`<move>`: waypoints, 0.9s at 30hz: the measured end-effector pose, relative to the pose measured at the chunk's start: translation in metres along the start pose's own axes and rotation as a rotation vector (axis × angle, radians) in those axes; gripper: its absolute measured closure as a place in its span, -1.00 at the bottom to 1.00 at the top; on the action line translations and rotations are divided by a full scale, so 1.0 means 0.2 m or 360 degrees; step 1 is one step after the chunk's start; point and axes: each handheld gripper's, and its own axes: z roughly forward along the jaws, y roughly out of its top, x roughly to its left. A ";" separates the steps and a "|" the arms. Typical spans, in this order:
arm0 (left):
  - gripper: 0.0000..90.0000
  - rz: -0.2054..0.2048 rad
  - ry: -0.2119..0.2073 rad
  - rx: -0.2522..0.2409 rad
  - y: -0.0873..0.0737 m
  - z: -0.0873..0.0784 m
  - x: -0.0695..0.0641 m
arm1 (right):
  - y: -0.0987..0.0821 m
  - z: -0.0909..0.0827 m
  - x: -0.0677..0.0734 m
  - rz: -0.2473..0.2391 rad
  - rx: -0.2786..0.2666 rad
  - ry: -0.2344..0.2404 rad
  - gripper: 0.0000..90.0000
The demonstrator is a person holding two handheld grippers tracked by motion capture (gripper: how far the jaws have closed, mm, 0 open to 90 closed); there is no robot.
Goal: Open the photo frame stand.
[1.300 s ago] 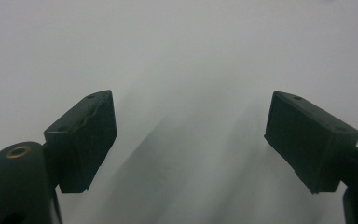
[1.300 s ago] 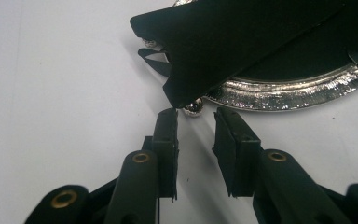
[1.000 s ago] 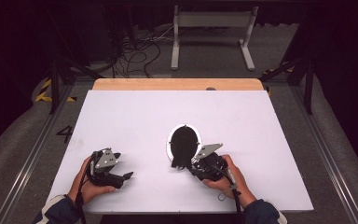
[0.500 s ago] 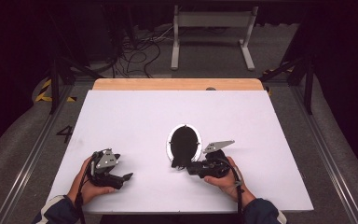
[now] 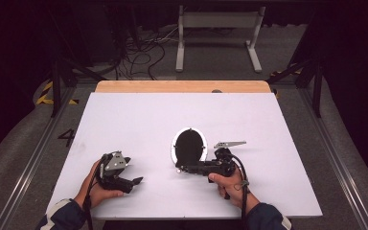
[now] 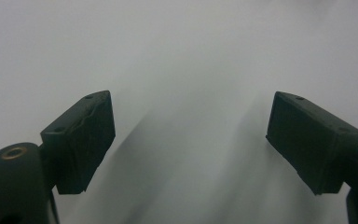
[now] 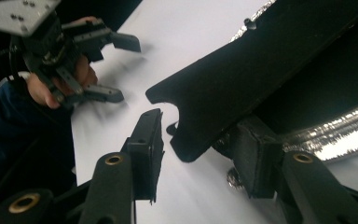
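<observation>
A round black pan (image 5: 189, 145) with a shiny silver rim (image 7: 335, 135) lies near the middle of the white table (image 5: 268, 124). Its flat black handle (image 7: 242, 79) points toward the near edge. My right gripper (image 5: 180, 168) lies low on the table, pointing left at the handle. Its jaws have just been opening and the handle (image 5: 178, 165) stands between them. The left pad (image 7: 145, 140) is clear of the handle. My left gripper (image 5: 131, 171) rests at the near left, open over bare table with nothing between its jaws (image 6: 191, 135). The right gripper view also shows it (image 7: 116, 70) farther off.
A wooden strip (image 5: 182, 86) runs along the table's far edge. Metal rails (image 5: 28, 163) flank the table on both sides. Cables (image 5: 143, 52) and a white stand (image 5: 218, 33) are on the floor beyond. White table surface stretches to the far left and right.
The right gripper's jaws have spread apart around the pan's handle, and that hand has sunk and shifted slightly, its grey plate turning level. The left gripper has stayed put.
</observation>
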 end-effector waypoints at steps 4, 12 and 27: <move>-0.64 0.0000 -0.0019 0.0003 0.04 0.03 0.00 | 0.01 0.01 -0.01 0.0061 -0.0089 0.0011 0.16; -0.59 0.0000 -0.0065 0.0032 0.14 0.14 0.02 | 0.01 0.03 -0.01 0.0269 -0.0287 0.0054 0.09; -0.65 -0.0021 -0.0128 -0.0031 0.26 0.22 0.03 | -0.02 0.05 -0.04 0.0322 -0.0177 0.0015 0.27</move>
